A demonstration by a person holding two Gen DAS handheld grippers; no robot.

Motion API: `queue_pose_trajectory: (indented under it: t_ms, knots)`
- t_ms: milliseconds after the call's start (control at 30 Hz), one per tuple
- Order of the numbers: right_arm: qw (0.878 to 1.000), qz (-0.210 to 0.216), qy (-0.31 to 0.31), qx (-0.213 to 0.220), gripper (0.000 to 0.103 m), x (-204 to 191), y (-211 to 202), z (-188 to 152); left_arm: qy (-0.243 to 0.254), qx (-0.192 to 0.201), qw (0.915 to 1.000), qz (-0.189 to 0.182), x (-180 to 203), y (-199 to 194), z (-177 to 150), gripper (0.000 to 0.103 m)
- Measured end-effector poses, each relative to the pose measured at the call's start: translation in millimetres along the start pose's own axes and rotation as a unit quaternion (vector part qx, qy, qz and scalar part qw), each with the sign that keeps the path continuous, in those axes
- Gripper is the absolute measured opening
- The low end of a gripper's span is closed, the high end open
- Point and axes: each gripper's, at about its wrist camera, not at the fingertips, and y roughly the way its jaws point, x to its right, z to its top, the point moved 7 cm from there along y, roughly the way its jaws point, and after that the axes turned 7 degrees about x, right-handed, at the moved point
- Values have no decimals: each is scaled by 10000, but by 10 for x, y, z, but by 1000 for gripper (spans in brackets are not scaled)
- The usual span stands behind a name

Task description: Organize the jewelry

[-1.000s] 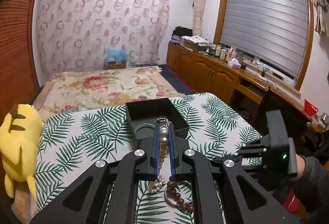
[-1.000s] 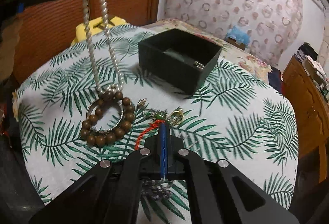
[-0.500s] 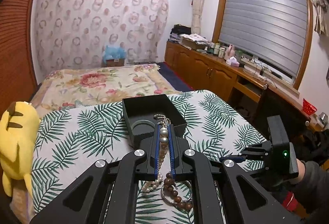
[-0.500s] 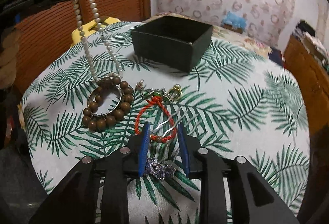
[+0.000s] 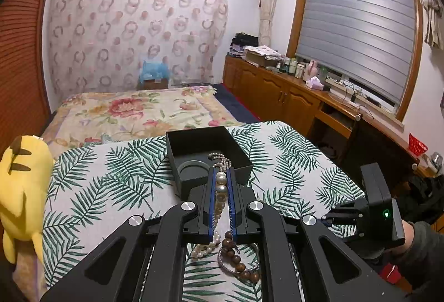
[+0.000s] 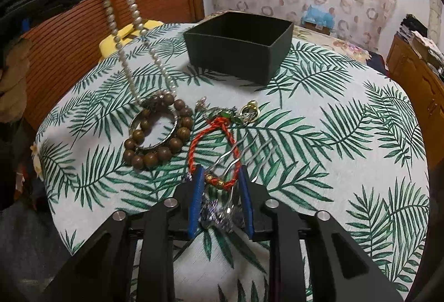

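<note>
1. Right gripper (image 6: 220, 191), at the near edge of the table (image 6: 347, 135): the jaws are closing around a jewelled hair comb (image 6: 219, 212) and the near end of a red cord bracelet (image 6: 213, 149); both lie between the blue pads, yet the pads do not visibly press on either; judged step: picking up the next piece from the loose pile.
2. Next move, judged: finish the closure on one piece only; the comb's silver prongs cross the red loop, so a clean grip calls for separating them or lifting slowly to avoid dragging both.
3. Left gripper (image 5: 221, 177), raised over the left side of the table: the jaws are clenched on a pearl necklace (image 5: 221, 188); in the right wrist view the strand hangs down from the fingertips to the cloth; its lower end rests at a wooden bead bracelet (image 6: 158, 141) that circles a silver bangle (image 6: 155, 130); whether the strand is caught on them cannot be told.
4. Next move for the left hand, judged: lift until the strand hangs free, then carry it over the box and lower it in.
5. Mid-table: a gold ring (image 6: 249, 110) and small green-and-silver pieces (image 6: 222, 113) lie just beyond the red loop; not yet sorted.
6. Black box (image 6: 238, 49), toward the far edge: open-topped; in the left wrist view its floor shows a round recess and what appears to be a fine bead chain (image 5: 219, 156), partly hidden by the fingers; the remainder appears empty.
</note>
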Motion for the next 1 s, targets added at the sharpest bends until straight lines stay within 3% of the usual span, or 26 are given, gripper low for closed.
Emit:
queue_pose_trajectory:
  t_ms: [200, 267, 1000]
  knots:
    - [10000, 49, -19, 13, 15, -21, -15, 14, 6, -2, 10000, -9, -16, 2, 4, 7]
    - [10000, 50, -17, 44, 3, -13, -14, 34, 3, -5, 10000, -7, -14, 4, 4, 7]
    - [9980, -187, -437, 412, 3, 10, -64, 418, -9, -5, 10000, -10, -27, 8, 6, 7]
